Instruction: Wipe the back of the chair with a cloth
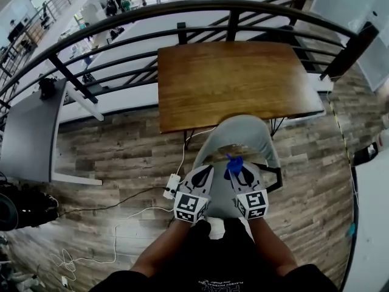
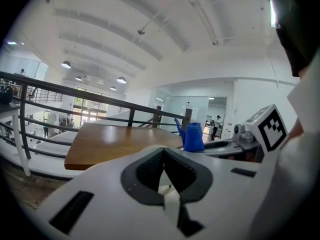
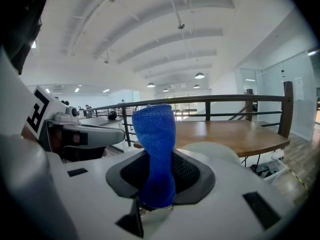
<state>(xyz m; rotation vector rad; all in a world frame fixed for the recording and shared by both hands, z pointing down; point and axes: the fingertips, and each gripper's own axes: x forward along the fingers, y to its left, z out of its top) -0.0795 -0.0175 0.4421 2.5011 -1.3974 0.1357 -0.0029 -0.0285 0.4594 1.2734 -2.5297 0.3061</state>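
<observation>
Side desk: grey desk (image 1: 30, 132) far left, its long edge runs along the wood floor (image 1: 121, 157); well apart from the chair.
Floor clutter: loose cables (image 1: 115, 224) and a white power strip (image 1: 172, 186) just left of the chair; a strip of bare floor lies between the desk and the chair.
Left tongs: left tongs (image 1: 203, 176) shut tip to tip, holding nothing, over the chair's left edge.
Cloth: blue cloth (image 3: 156, 149) pinched at its lower end, standing up out of the right tongs (image 1: 238, 174); over the chair, touching or not can't tell.
Right tongs: clamped on the cloth, just beside the left tongs.
Chair: grey chair (image 1: 243, 132) pushed up to the near edge of the surface, right in front of the person.
Surface: wooden surface (image 1: 237, 81), bare top, far edge against the black railing (image 1: 182, 11).
Right side: open floor right of the chair.
</observation>
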